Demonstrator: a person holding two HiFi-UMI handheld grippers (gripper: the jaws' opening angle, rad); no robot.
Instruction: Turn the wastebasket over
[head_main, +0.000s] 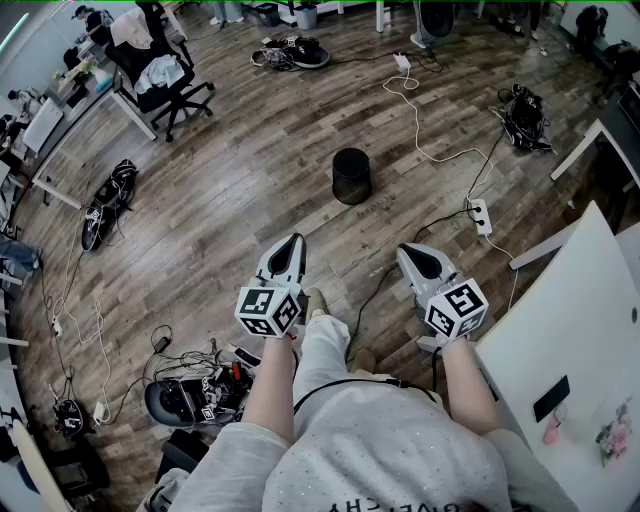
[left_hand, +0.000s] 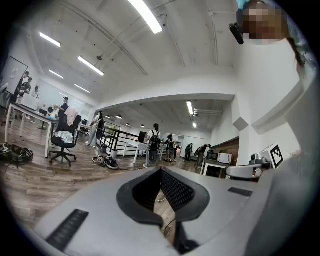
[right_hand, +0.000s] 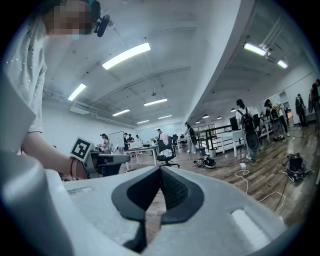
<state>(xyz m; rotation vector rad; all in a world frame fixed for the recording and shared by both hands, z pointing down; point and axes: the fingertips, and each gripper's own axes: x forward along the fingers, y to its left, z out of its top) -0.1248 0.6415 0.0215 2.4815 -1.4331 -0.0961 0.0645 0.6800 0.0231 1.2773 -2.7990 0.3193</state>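
While the left gripper (head_main: 290, 246) and right gripper (head_main: 412, 252) are hovering closed and empty, the wastebasket (head_main: 351, 175), seemingly light and stiff, is awaiting a rim grip.

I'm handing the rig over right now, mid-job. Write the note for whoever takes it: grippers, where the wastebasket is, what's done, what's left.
Left gripper: jaws shut, nothing between them.
Right gripper: jaws shut, nothing between them, held beside the left one.
Wastebasket: black, standing on end on the wood floor ahead of both grippers, apart from them, nothing touching it. Which end is up cannot be told from here.
Done: nothing that shows; no contact with the wastebasket yet.
Left: approach, open the jaws, grip the wastebasket and turn it over. Probably worth minding the power strip on the floor to its right.
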